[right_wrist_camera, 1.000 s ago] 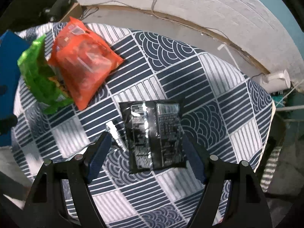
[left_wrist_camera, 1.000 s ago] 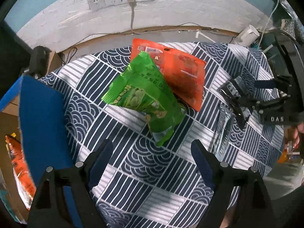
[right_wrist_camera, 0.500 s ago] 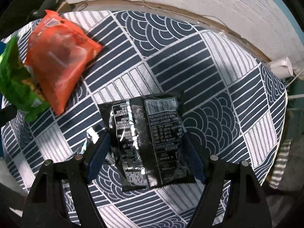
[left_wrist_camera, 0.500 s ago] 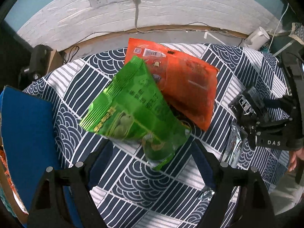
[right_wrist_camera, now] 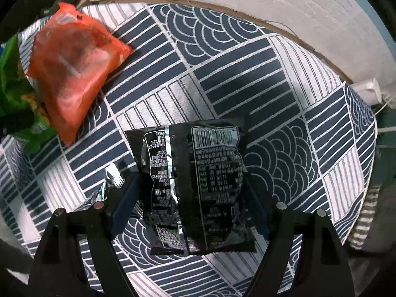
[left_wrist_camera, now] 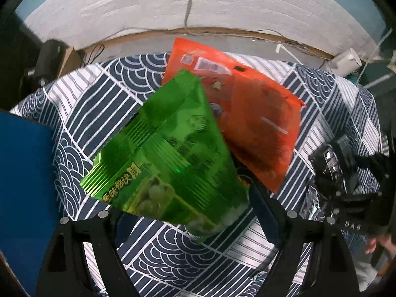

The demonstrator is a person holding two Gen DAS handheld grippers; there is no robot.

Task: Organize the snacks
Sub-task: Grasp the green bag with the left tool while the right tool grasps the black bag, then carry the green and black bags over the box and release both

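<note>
Both grippers are down low over the desk (right_wrist_camera: 247, 57) with its navy-and-white patterned cloth, 2 packets lined up at once. The left gripper (left_wrist_camera: 190, 212) has its jaws spread wide on either side of the green snack bag (left_wrist_camera: 168, 158), which lies tilted across the lower edge of the orange snack bag (left_wrist_camera: 247, 118); nothing is pinched yet. Over on the other side, the right gripper (right_wrist_camera: 190, 198) straddles the black foil packet (right_wrist_camera: 195, 188), jaws parted, and I can't tell whether the tips touch it. A scrap of silver foil (right_wrist_camera: 109, 185) sits just beside its left finger.

These look like light, puffy, crinkly bags: soft walls, slick film, contents likely to crush. I'd say the green one wants a hold across its lower body near the sealed end, where the film is flatter, not on the air-filled middle. The black packet looks flatter and stiffer, so a squeeze across its width should hold, though that glossy foil could slide. A blue panel (left_wrist_camera: 24, 185) stands at the left edge, perhaps the bin for these.
</note>
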